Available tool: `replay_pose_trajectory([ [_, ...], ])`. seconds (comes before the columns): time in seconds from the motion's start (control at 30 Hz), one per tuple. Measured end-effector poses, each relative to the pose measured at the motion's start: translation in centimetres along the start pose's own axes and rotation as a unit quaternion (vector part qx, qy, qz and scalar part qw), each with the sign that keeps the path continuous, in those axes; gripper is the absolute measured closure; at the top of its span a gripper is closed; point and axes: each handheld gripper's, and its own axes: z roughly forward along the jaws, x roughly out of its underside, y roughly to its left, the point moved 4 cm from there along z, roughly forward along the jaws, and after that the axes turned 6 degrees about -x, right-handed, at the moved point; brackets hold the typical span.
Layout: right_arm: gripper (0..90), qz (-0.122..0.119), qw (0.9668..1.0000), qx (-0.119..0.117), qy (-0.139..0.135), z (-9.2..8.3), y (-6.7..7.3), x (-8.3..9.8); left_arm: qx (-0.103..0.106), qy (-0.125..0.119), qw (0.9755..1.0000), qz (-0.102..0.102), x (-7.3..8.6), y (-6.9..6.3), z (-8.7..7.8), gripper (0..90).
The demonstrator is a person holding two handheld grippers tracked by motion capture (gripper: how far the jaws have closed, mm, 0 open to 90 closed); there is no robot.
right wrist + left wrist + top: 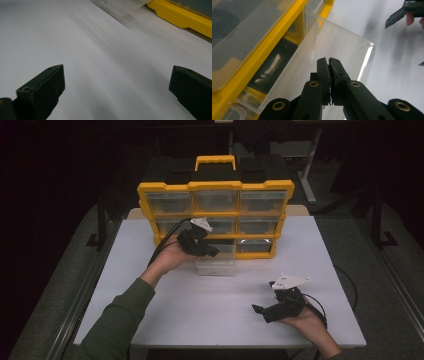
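In the high view we saw a yellow organizer [216, 215] with clear drawers standing in the upper middle of the frame, on a white table [150, 315]. One clear drawer [216, 264] of its bottom row was pulled out toward the lower edge of the frame, and its front part rested over the table.

The left gripper [212, 252] was just left of the centre of the frame, at the pulled-out drawer. In the left gripper view [329, 61] its two jaws stood pressed together in the lower middle of the frame, above the inside of the drawer [342, 50]. We could not tell if something thin, like the drawer wall, was caught between them; nothing was seen clearly there. The yellow frame of the organizer [262, 50] ran across the left part of this picture.

The right gripper [257, 309] was in the lower right of the high view, low above the table and well apart from the organizer. In the right gripper view [117, 82] its jaws stood wide apart at the two lower corners, with nothing between them except the bare table [50, 37]. A corner of the drawer [120, 7] appeared at the top of this frame.
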Motion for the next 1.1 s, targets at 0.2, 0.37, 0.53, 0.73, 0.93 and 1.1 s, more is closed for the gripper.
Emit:
replay_pose_trajectory([
  [0.2, 0.0, -0.001, 1.0000, 0.001, -0.001, 0.0, 0.0, 0.0, -0.005, 0.012, 0.9999, 0.001, 0.2, 0.1, 0.8, 87.4],
  [0.37, 0.0, -0.002, 1.0000, 0.000, -0.001, -0.1, 0.0, 0.0, -0.006, 0.018, 0.9998, 0.000, 0.3, 0.0, 1.2, 87.3],
  [0.53, 0.0, -0.001, 1.0000, 0.000, -0.001, -0.1, 0.0, 0.0, -0.008, 0.022, 0.9997, 0.000, 0.3, 0.0, 1.3, 86.9],
  [0.73, 0.0, -0.001, 1.0000, 0.000, 0.000, -0.1, 0.0, 0.0, -0.006, 0.020, 0.9998, -0.002, 0.3, 0.0, 1.3, 83.7],
  [0.93, 0.0, -0.002, 1.0000, 0.001, -0.001, -0.1, 0.0, 0.0, -0.004, 0.014, 0.9999, -0.006, 0.2, 0.0, 0.7, 80.8],
  [1.1, 0.0, -0.001, 1.0000, 0.001, 0.000, -0.1, 0.0, 0.0, -0.001, 0.003, 0.9999, -0.013, 0.2, 0.1, -0.1, 76.1],
])
